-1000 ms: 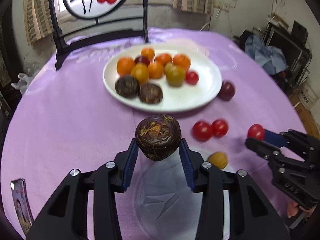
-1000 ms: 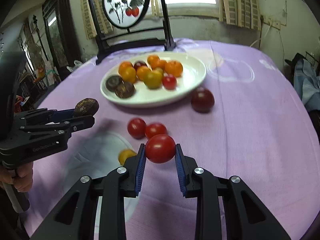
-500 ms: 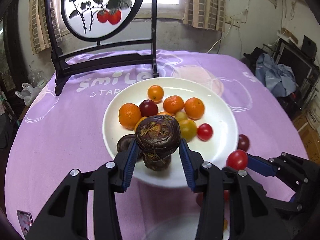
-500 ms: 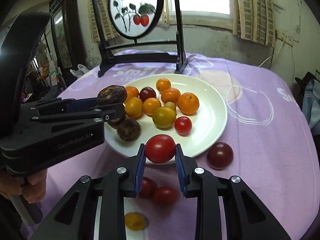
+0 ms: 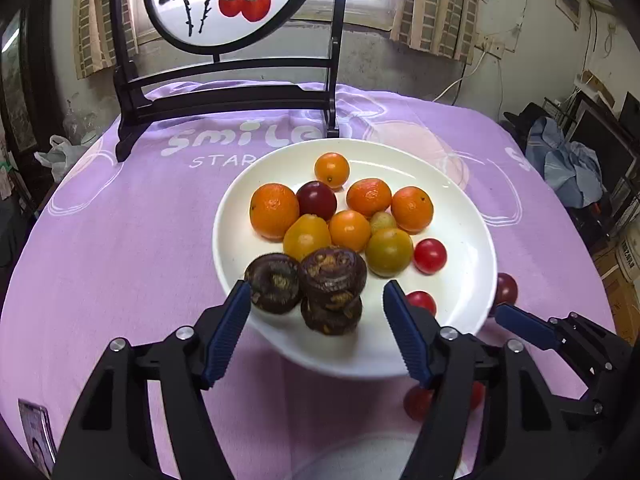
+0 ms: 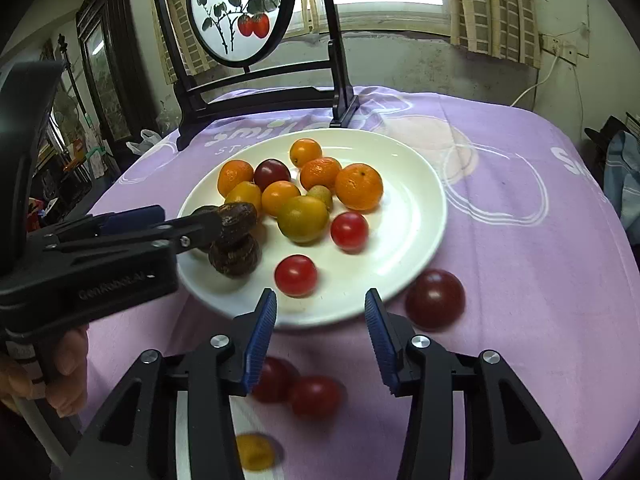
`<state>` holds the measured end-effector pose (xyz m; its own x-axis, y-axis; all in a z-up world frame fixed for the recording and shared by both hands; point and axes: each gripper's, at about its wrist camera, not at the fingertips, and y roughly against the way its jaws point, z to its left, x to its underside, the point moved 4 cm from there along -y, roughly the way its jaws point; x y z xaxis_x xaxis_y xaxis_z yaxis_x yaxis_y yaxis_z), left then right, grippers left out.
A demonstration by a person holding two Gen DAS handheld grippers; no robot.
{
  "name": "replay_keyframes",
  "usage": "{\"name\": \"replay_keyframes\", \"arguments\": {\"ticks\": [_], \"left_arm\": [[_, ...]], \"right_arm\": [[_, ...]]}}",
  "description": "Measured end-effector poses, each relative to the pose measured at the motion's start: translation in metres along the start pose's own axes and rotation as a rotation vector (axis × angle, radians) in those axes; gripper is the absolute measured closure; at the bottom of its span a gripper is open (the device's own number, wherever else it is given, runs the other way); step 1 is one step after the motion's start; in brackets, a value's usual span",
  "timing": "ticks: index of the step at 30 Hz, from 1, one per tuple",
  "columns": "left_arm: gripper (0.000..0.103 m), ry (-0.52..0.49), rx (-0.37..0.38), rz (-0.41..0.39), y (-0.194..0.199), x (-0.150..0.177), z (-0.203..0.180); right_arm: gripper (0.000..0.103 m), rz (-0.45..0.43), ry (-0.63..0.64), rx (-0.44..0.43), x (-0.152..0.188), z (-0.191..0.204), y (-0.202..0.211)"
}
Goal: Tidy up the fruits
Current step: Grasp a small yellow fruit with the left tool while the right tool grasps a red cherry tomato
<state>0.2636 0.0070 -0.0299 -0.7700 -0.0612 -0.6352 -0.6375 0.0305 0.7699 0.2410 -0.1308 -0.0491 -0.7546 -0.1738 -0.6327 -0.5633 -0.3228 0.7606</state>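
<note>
Left wrist view: left gripper (image 5: 316,312) has its fingers spread wide, nothing between them. A dark brown wrinkled fruit (image 5: 332,270) sits on top of two similar ones at the near edge of the white plate (image 5: 460,208), just ahead of the fingertips and roughly centred between them. Oranges and a red cherry tomato (image 5: 430,255) fill the plate behind. The right gripper's blue tip shows at lower right.

Right wrist view: right gripper (image 6: 320,320) also spread apart and empty. A red tomato (image 6: 296,275) lies on the plate just ahead of its fingers, slightly left of centre. Loose fruit on the purple cloth (image 6: 520,240): dark plum-coloured tomato (image 6: 435,299) just right of the plate, two red tomatoes (image 6: 304,390) and a yellow one (image 6: 254,452) beneath the gripper. Right gripper looks nearer all of these; it would need to back off and drop. Left gripper body crowds the plate's left side.
</note>
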Motion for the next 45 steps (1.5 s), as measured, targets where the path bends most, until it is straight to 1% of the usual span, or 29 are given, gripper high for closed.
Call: {"name": "replay_keyframes", "arguments": {"ticks": [3,9,12,15,19,22,26,27,28,30,32,33,34,35,36,40,43,45], "left_arm": [[0.034,-0.003,0.015,-0.001,0.014,0.012,-0.003],[0.032,-0.050,0.049,-0.004,0.041,0.046,-0.018],[0.031,-0.089,0.068,0.011,0.050,0.071,-0.031],[0.031,-0.124,0.086,0.056,0.050,0.096,-0.043],[0.031,-0.146,0.094,0.097,0.043,0.120,-0.055],[0.031,-0.160,0.094,0.121,0.035,0.129,-0.063],[0.031,-0.177,0.090,0.136,0.025,0.131,-0.071],[0.035,-0.182,0.094,0.141,0.022,0.131,-0.073],[0.042,-0.189,0.098,0.145,0.019,0.132,-0.075],[0.044,-0.208,0.107,0.158,0.013,0.132,-0.080],[0.053,-0.234,0.097,0.138,0.012,0.130,-0.083],[0.067,-0.249,0.104,0.133,0.012,0.130,-0.085],[0.075,-0.251,0.115,0.134,0.013,0.129,-0.085],[0.075,-0.247,0.114,0.134,0.016,0.129,-0.084],[0.075,-0.244,0.102,0.118,0.020,0.127,-0.082],[0.075,-0.248,0.059,0.032,0.043,0.117,-0.066],[0.075,-0.217,0.065,0.021,0.051,0.112,-0.051],[0.075,-0.196,0.064,0.025,0.052,0.111,-0.041]], "right_arm": [[0.055,-0.012,-0.012,0.014,0.011,-0.007,0.016],[0.055,-0.019,-0.046,0.032,0.039,-0.020,0.041],[0.054,-0.017,-0.057,0.038,0.054,-0.024,0.049],[0.052,-0.018,-0.078,0.041,0.066,-0.029,0.053],[0.051,-0.012,-0.094,0.043,0.076,-0.035,0.054],[0.051,-0.021,-0.104,0.033,0.078,-0.039,0.056],[0.051,-0.031,-0.095,0.044,0.079,-0.042,0.059],[0.051,-0.032,-0.089,0.049,0.080,-0.042,0.058],[0.051,-0.031,-0.084,0.052,0.080,-0.042,0.058],[0.051,-0.028,-0.083,0.049,0.080,-0.042,0.057],[0.051,-0.027,-0.083,0.050,0.081,-0.043,0.056],[0.051,-0.026,-0.084,0.052,0.081,-0.043,0.056],[0.051,-0.025,-0.085,0.052,0.081,-0.044,0.056],[0.051,-0.022,-0.084,0.050,0.081,-0.043,0.055],[0.051,-0.017,-0.079,0.049,0.082,-0.042,0.054],[0.051,0.023,-0.011,0.054,0.083,-0.026,0.041],[0.051,0.073,0.051,0.025,0.083,-0.006,0.025],[0.051,0.092,0.073,0.032,0.080,0.001,0.017]]}}
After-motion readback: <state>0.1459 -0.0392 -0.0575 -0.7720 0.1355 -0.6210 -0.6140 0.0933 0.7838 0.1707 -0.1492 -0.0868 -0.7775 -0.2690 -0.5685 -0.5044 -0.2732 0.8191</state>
